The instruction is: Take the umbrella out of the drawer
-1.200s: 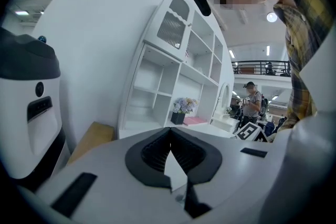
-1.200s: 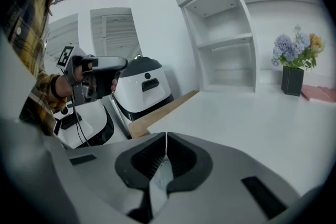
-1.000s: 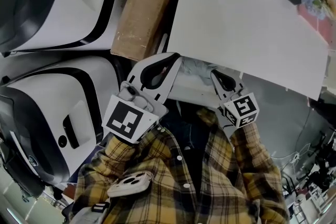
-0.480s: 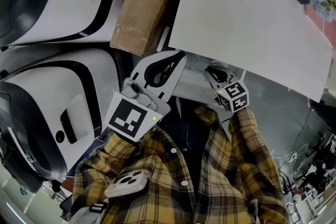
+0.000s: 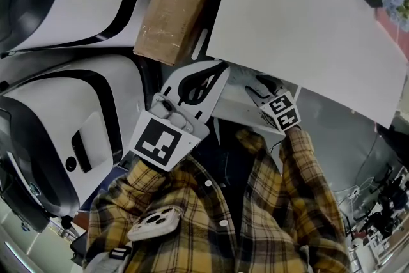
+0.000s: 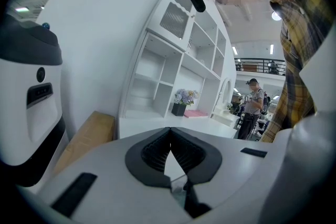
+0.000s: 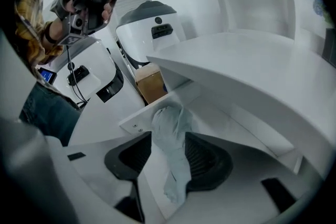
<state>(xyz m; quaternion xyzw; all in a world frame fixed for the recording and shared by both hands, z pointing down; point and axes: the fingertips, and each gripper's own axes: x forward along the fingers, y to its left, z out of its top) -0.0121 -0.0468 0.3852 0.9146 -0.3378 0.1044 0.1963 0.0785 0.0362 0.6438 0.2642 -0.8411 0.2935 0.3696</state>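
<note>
The umbrella (image 7: pixel 167 118), a pale folded bundle, lies in the open drawer (image 7: pixel 131 122) under the white tabletop (image 7: pixel 236 60), its narrow end trailing toward the camera. The right gripper (image 7: pixel 168 136) hangs over it, angled down into the drawer; its jaws have just been opening and now stand apart on either side of the bundle, which sits between the pads but does not look pressed by them. The left gripper (image 6: pixel 169 131) is held off to the side above the drawer, jaws closed with nothing in them. This looks like the reach-and-grasp step: the umbrella is not yet taken. The next move probably calls for closing on the thicker part, then lifting clear of the tabletop's underside.
</note>
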